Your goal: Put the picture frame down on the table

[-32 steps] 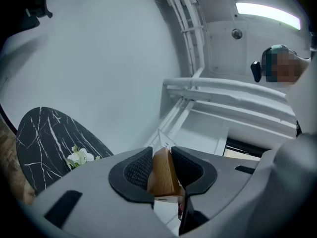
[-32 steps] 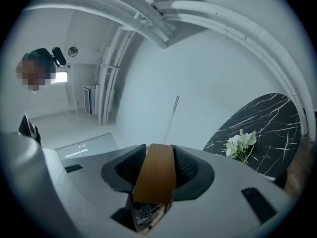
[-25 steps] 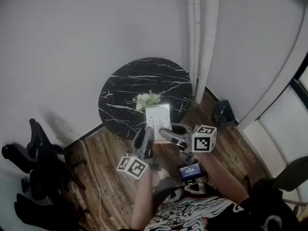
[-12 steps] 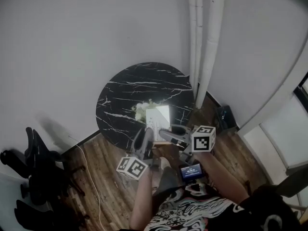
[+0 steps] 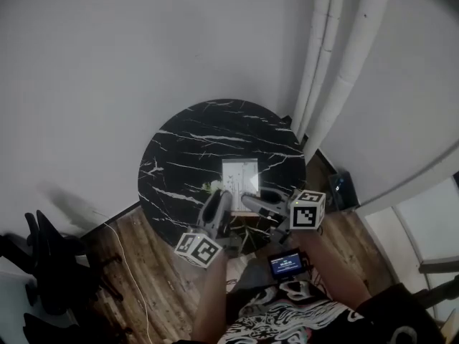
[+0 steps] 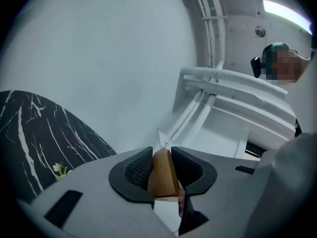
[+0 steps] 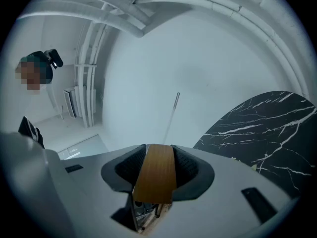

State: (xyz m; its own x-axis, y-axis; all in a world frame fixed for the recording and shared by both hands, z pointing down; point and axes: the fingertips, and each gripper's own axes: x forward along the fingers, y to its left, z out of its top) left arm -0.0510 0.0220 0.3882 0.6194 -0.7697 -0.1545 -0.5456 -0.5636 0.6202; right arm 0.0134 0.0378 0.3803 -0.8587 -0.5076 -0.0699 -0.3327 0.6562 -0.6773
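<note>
A plain office-like room corner: bare white walls [image 5: 107,63], wood plank floor [image 5: 161,278], a round black marble tabletop [image 5: 186,135], black swivel chairs [image 5: 43,264] at the left, white pipes [image 5: 353,52] up the wall.

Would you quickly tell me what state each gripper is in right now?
Left gripper: closed on the wooden edge of the picture frame.
Right gripper: closed on the picture frame's opposite wooden edge.
</note>
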